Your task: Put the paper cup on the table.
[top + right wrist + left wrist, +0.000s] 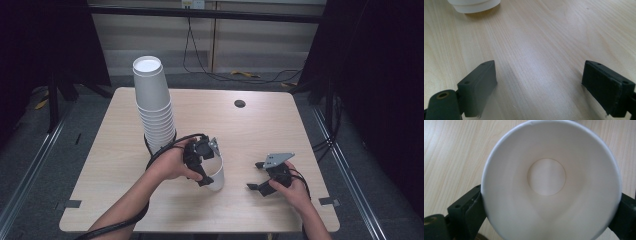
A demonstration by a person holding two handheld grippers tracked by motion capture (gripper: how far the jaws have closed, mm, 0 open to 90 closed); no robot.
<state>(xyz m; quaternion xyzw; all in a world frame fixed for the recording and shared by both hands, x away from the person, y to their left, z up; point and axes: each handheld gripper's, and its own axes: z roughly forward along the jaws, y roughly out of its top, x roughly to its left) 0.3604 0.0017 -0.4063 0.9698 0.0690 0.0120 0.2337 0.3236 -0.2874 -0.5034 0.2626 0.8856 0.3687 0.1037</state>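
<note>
A: How many cups are there?

B: One tall stack of cups (154,107) stands on the far left part of the table (260,130), wide mouth up. The rims are packed too closely to count. One single cup (216,173) is apart from the stack, near the middle of the table toward the near edge.

A: Who has the single cup?

B: The left gripper (200,160). In the left gripper view its two jaws press on either side of the cup (549,182), just below the rim, and the camera looks straight into the empty white inside. The left hand (170,162) holds that gripper, just beside the foot of the stack.

A: And the other one?

B: The right gripper (257,175) is at the near right, held by the right hand (295,190). Its jaws stand wide apart with nothing between them, over bare wood in the right gripper view (539,82). The bottom of a white cup (474,5) shows at the top left edge there.

A: The surface?

B: One pale wood-grain table with rounded corners and one dark round hole (240,103) near the far edge.

A: The room?

B: Grey floor, black curtains (385,75) on both sides, a light panelled wall at the far end, and black cables (200,55) hanging and trailing along it.
</note>
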